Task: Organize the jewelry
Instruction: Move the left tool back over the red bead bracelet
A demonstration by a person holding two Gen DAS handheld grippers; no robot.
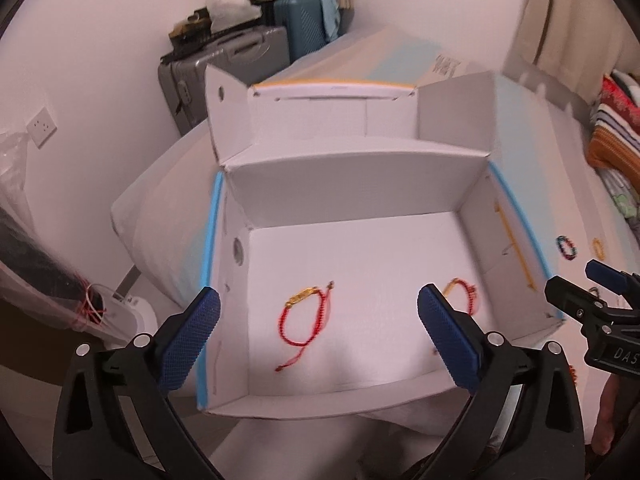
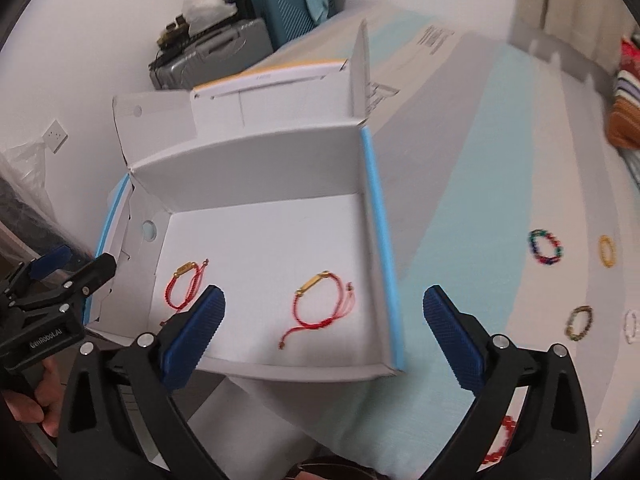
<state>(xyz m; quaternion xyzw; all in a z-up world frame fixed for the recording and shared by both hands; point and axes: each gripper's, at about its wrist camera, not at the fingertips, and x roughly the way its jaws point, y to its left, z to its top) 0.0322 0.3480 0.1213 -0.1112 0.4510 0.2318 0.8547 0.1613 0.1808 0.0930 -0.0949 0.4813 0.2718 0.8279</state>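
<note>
An open white box (image 1: 352, 184) (image 2: 256, 160) with blue edges lies on the bed. Two red cord bracelets with gold bars lie on its floor: one at the left (image 1: 306, 314) (image 2: 186, 284), one at the right (image 1: 464, 294) (image 2: 324, 304). My left gripper (image 1: 320, 332) is open and empty above the box's near edge. My right gripper (image 2: 324, 332) is open and empty over the box's right near corner. On the bedspread right of the box lie a multicoloured bead bracelet (image 2: 546, 248) (image 1: 566, 247), a yellow one (image 2: 607, 251) (image 1: 598, 247), a dark one (image 2: 579, 322), a white one (image 2: 631, 326) and a red one (image 2: 500, 440).
The bed has a grey and light-blue striped cover (image 2: 480, 160). Suitcases (image 1: 224, 64) stand against the far wall. Folded clothes (image 1: 616, 128) are piled at the right. A plastic bag (image 1: 36, 272) hangs at the left, off the bed.
</note>
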